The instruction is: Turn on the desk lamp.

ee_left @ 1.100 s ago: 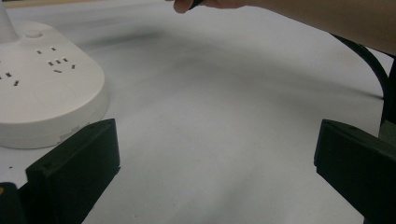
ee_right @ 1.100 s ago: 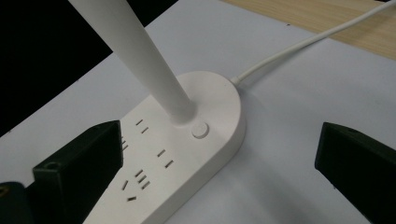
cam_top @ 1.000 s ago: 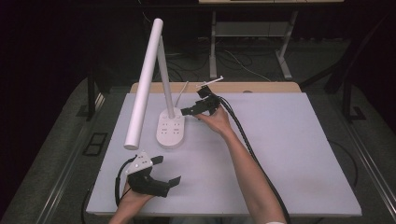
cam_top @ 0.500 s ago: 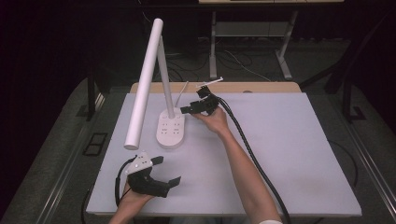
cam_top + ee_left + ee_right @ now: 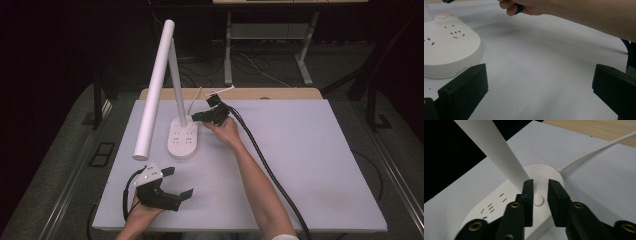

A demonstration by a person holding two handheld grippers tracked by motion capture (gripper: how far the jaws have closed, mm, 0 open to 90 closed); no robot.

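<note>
A white desk lamp stands on the white mat: its oval base (image 5: pixel 182 140) carries sockets, and its long tube head (image 5: pixel 154 85) slants down to the left. My right gripper (image 5: pixel 196 117) hovers over the back of the base beside the stem (image 5: pixel 496 152). Its jaws have just been closing and now stand a narrow gap apart (image 5: pixel 540 182) with nothing between them. A round button (image 5: pixel 539 201) lies right below that gap. My left gripper (image 5: pixel 180 185) rests near the front left of the mat, wide open and empty (image 5: pixel 540 75), facing the base (image 5: pixel 446 50).
The lamp's white cable (image 5: pixel 596 150) runs from the base toward the wooden table edge (image 5: pixel 280 93) at the back. My right forearm (image 5: pixel 260 185) and the gripper's black cable (image 5: pixel 270 175) cross the middle of the mat. Dark floor surrounds the table.
The right gripper has shifted slightly left toward the lamp's stem, and its jaws have drawn much closer together. The left gripper has stayed put.
</note>
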